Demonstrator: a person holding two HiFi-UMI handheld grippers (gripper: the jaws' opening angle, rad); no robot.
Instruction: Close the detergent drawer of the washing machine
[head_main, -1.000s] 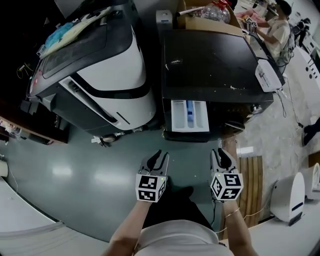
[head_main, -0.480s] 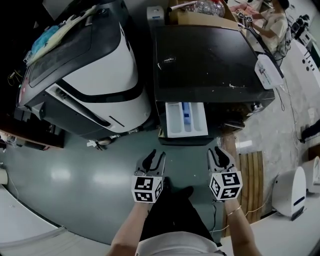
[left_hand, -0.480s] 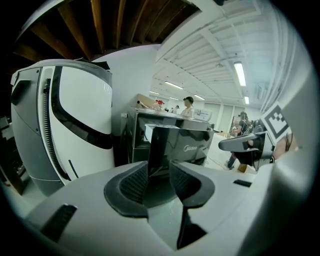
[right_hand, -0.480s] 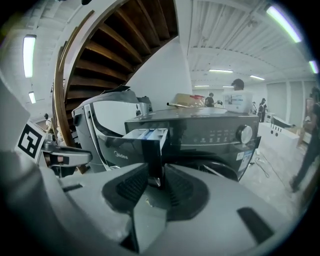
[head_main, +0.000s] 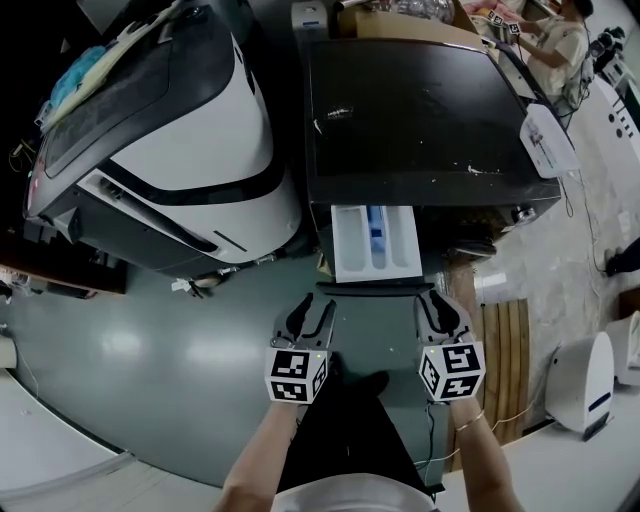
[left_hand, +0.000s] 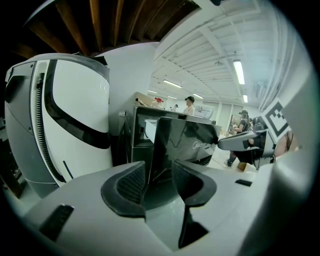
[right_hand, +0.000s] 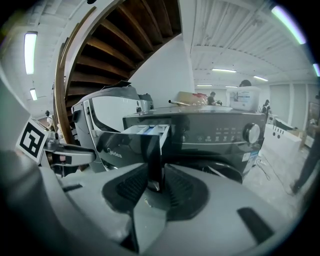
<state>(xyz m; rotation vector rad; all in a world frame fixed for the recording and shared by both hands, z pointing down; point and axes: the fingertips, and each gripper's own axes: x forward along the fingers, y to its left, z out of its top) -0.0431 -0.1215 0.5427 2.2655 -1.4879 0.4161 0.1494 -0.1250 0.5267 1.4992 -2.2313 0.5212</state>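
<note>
The black washing machine (head_main: 410, 110) stands ahead with its detergent drawer (head_main: 375, 240) pulled out, white inside with a blue insert. Both grippers hang in the air in front of it, short of the drawer's dark front panel. My left gripper (head_main: 308, 312) is below and left of the drawer; its jaws have just been opening and stand apart with nothing between them (left_hand: 159, 172). My right gripper (head_main: 440, 305) is below and right of the drawer, its jaws a narrow gap apart and empty (right_hand: 156, 175). The drawer (right_hand: 147, 131) juts out ahead in the right gripper view.
A white-and-black machine (head_main: 200, 130) stands to the left of the washer. A wooden pallet (head_main: 500, 350) and a white appliance (head_main: 580, 385) lie on the floor at right. A white device (head_main: 548, 140) rests on the washer's right edge. A person (head_main: 555, 45) works at the back right.
Both grippers have moved a little nearer the drawer front. The left jaws have spread wider. The drawer has stayed out.
</note>
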